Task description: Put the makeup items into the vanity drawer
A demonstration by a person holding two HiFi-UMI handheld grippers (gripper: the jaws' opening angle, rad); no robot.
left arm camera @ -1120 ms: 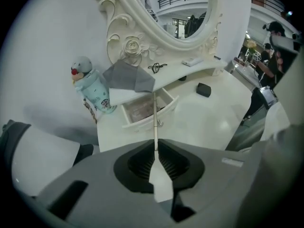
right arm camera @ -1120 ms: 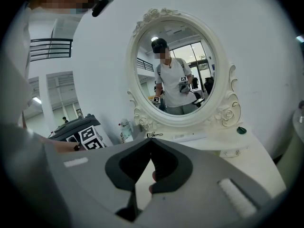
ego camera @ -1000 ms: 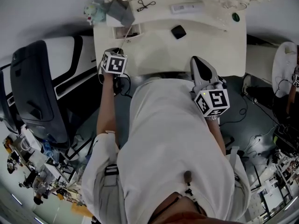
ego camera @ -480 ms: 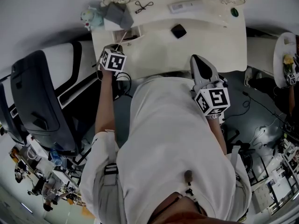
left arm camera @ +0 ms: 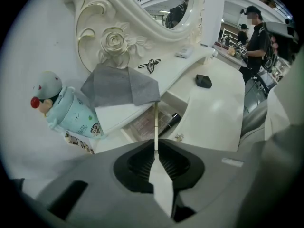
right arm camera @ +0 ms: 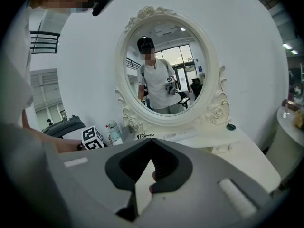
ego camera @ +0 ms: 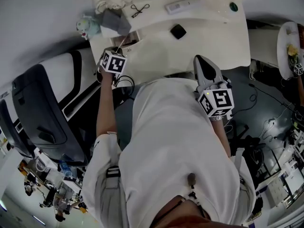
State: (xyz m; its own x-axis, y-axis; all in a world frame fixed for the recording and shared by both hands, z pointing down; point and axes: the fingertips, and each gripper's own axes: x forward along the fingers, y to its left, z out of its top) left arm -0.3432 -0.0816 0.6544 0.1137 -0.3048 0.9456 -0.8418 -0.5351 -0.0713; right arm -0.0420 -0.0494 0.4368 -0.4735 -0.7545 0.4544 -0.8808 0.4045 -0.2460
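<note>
The vanity top (left arm camera: 216, 108) is smooth, glossy white. The carved mirror frame (left arm camera: 114, 42) has the same cream sheen, and matt grey cloth (left arm camera: 118, 87) lies below it. The left gripper (left arm camera: 155, 145) is matt grey plastic with ribbed black pads (left arm camera: 176, 165); the thin stick (left arm camera: 155, 120) is smooth and pale.

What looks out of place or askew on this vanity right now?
Nothing spilled or broken. A grey cloth lies crooked over the white box, one corner pointing toward the open drawer at the vanity's left end. The left gripper's jaws pinch a thin white stick aimed at that drawer.
</note>
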